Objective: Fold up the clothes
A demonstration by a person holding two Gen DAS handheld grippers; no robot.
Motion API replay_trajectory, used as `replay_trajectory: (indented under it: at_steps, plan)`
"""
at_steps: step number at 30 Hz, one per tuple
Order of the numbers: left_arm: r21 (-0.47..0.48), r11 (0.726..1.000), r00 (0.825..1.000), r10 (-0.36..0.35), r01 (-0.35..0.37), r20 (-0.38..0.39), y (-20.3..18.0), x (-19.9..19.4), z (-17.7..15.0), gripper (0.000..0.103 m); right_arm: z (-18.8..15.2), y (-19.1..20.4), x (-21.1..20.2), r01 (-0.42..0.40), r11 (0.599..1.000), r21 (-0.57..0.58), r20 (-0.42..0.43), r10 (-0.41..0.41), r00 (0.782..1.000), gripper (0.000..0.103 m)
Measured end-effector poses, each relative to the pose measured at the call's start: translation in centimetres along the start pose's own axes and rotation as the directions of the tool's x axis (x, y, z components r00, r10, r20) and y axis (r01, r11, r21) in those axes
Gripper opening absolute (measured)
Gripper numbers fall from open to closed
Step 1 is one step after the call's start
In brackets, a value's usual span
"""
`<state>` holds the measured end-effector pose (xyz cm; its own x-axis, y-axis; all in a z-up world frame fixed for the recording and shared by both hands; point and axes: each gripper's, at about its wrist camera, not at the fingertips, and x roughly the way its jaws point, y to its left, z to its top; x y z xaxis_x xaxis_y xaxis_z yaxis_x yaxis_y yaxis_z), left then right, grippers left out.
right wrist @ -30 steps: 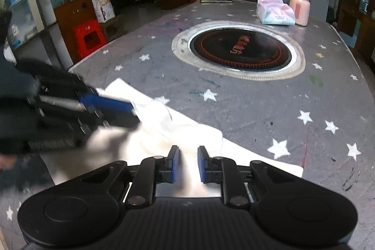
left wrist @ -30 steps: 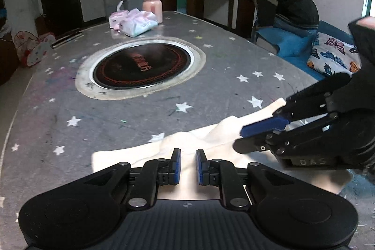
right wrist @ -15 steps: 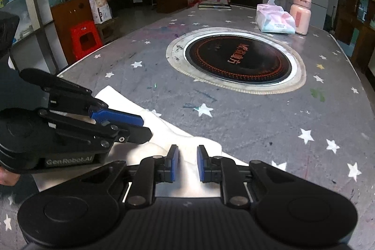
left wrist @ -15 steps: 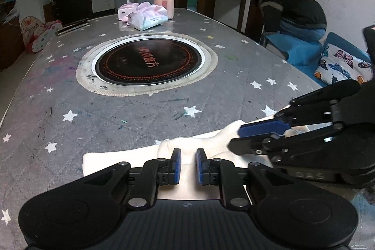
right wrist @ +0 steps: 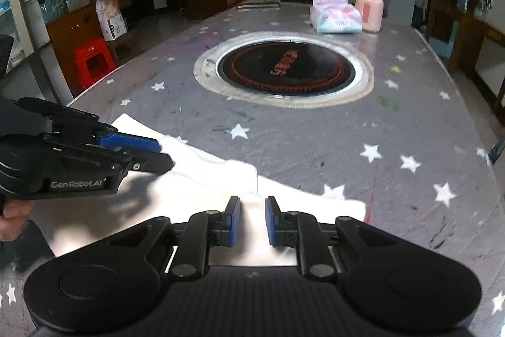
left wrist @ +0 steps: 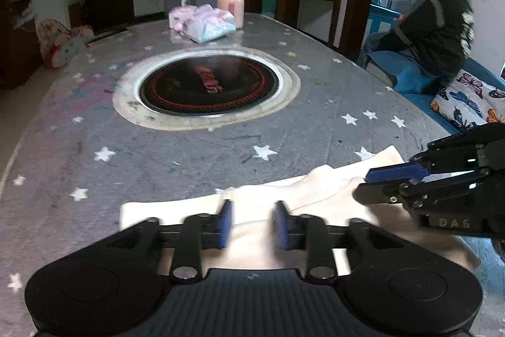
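A white garment (left wrist: 303,195) lies flat and partly folded at the near edge of the grey star-print table; it also shows in the right wrist view (right wrist: 217,176). My left gripper (left wrist: 252,221) hovers just above its near part with the jaws apart and blurred by motion, nothing between them. My right gripper (right wrist: 251,220) is over the cloth's right part, its jaws a small gap apart and empty. Each gripper shows from the side in the other's view, the right one (left wrist: 391,182) and the left one (right wrist: 142,152), both over the cloth.
A round black cooktop (left wrist: 208,87) is set in the table's middle. A tissue pack (left wrist: 205,22) and a pink bottle (left wrist: 230,2) stand at the far end. A person (left wrist: 438,27) sits on a blue sofa to the right. A red stool (right wrist: 91,62) stands to the left.
My left gripper's jaws have opened wider from a narrow gap. Both grippers have drawn back slightly over the cloth. The seated person has straightened up.
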<state>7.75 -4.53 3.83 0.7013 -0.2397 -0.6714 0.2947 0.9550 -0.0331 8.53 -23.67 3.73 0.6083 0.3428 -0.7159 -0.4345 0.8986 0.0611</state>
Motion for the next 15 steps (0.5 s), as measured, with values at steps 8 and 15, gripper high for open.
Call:
replay_trajectory:
  at_steps: [8, 15]
  plan:
    - [0.005, 1.0, 1.0, -0.011, 0.011, -0.008, -0.1, -3.7, -2.2, 0.043, -1.1, 0.0, 0.1, 0.013, 1.0, -0.011, -0.007, -0.013, 1.0, 0.016]
    - [-0.018, 1.0, 1.0, -0.002, 0.001, -0.018, 0.5, -5.5, -4.5, 0.046, -1.6, 1.9, -2.4, -0.017, 0.998, -0.059, 0.028, 0.018, 0.999, 0.018]
